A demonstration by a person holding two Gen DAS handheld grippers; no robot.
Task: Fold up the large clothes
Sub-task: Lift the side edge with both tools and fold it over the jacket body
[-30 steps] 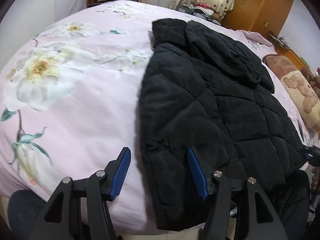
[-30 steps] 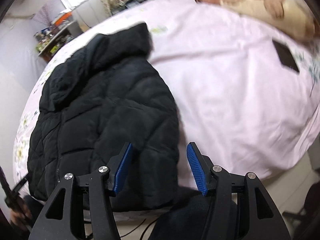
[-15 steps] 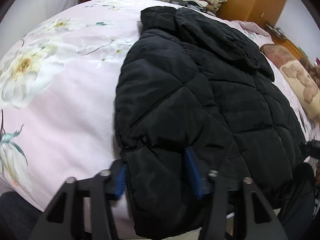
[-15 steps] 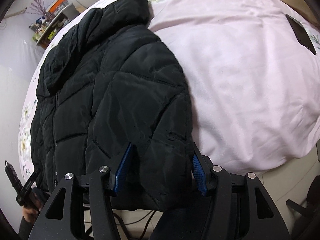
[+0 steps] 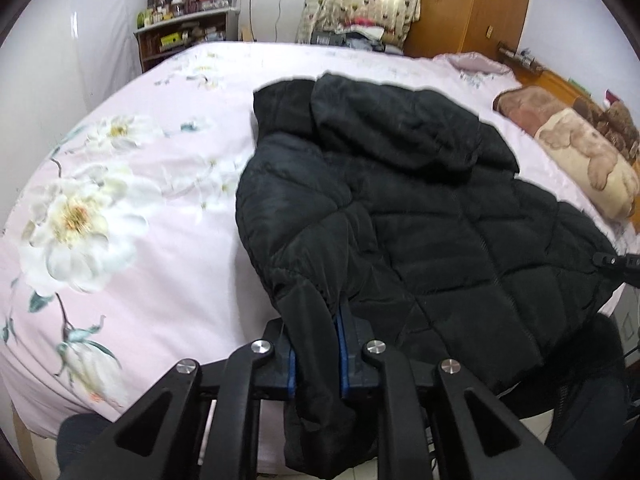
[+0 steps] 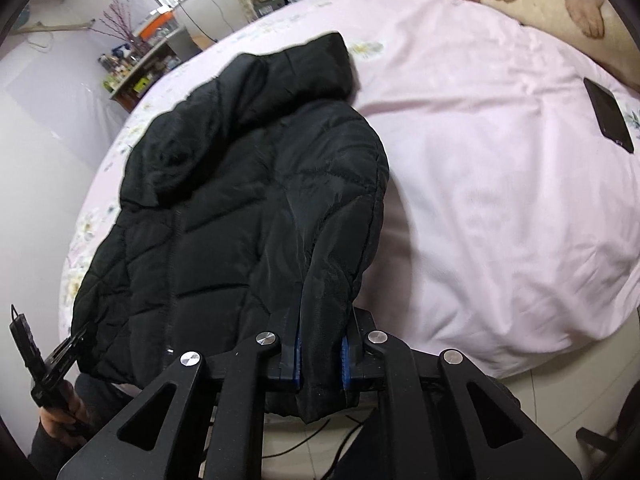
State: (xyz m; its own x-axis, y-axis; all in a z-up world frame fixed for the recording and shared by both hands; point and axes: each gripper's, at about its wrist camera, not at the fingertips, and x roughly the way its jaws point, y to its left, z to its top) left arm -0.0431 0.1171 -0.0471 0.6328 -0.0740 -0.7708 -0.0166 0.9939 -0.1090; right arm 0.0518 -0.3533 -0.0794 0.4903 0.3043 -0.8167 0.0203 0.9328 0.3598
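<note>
A black quilted hooded jacket [image 5: 420, 220] lies front up on the pink flowered bed [image 5: 160, 260], hood at the far end. In the left wrist view my left gripper [image 5: 316, 340] is closing on the near left sleeve end. The fabric is pinched between its blue pads and hangs below them. In the right wrist view the jacket [image 6: 240, 200] fills the left half. My right gripper [image 6: 321, 344] is closing on the near right sleeve end, with the cloth squeezed between its pads. Both held ends are raised off the bed [image 6: 500, 200].
A dark phone [image 6: 608, 116] lies on the sheet at the right. A bear-print pillow [image 5: 580, 160] sits at the head of the bed. A cluttered shelf [image 5: 180, 36] and a wooden wardrobe [image 5: 472, 4] stand beyond. A person's hand [image 6: 60, 412] holds the left gripper.
Both grippers went from wide open above the bed edge to pinched on the jacket's near sleeve ends. Both have lifted, pulling the fabric up.
</note>
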